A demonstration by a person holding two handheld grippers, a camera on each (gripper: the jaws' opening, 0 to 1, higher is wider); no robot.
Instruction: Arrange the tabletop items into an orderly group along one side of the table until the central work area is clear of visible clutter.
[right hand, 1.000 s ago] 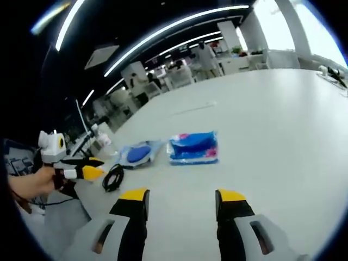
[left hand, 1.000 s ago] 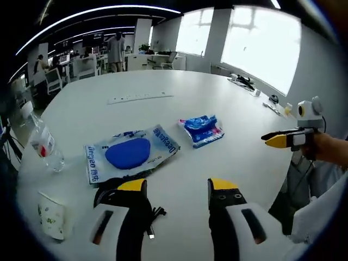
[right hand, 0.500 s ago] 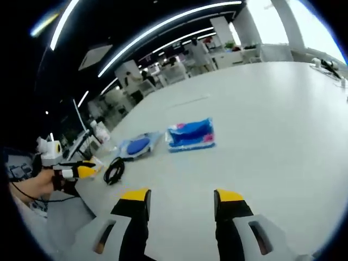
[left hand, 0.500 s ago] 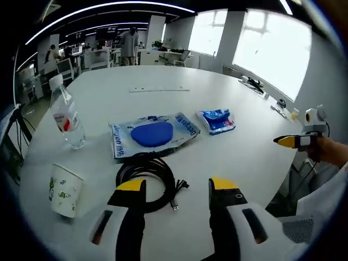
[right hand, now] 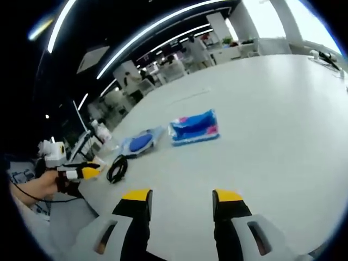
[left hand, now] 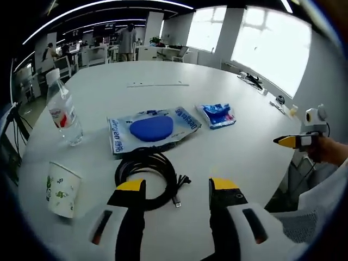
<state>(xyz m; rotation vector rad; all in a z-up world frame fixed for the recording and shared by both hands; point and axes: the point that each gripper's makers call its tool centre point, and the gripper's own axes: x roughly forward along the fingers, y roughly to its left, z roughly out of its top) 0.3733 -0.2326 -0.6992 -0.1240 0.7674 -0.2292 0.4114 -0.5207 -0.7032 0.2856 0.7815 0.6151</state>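
Left gripper view: cup (left hand: 58, 189) upright, contents hidden; bottle (left hand: 62, 111) standing capped. Left gripper (left hand: 176, 187) and right gripper (right hand: 180, 195) both spread, holding nothing.

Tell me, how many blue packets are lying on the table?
2. The big packet lies just past the black cable; the small packet lies apart to its right in the left gripper view. Nothing seems to hide another.

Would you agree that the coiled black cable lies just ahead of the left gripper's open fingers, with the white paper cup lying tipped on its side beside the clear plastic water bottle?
Not quite: the white paper cup stands upright, not tipped over, as the left gripper view shows. The rest holds: the coiled black cable lies just ahead of the left gripper and its open fingers, and the cup is beside the clear plastic water bottle.
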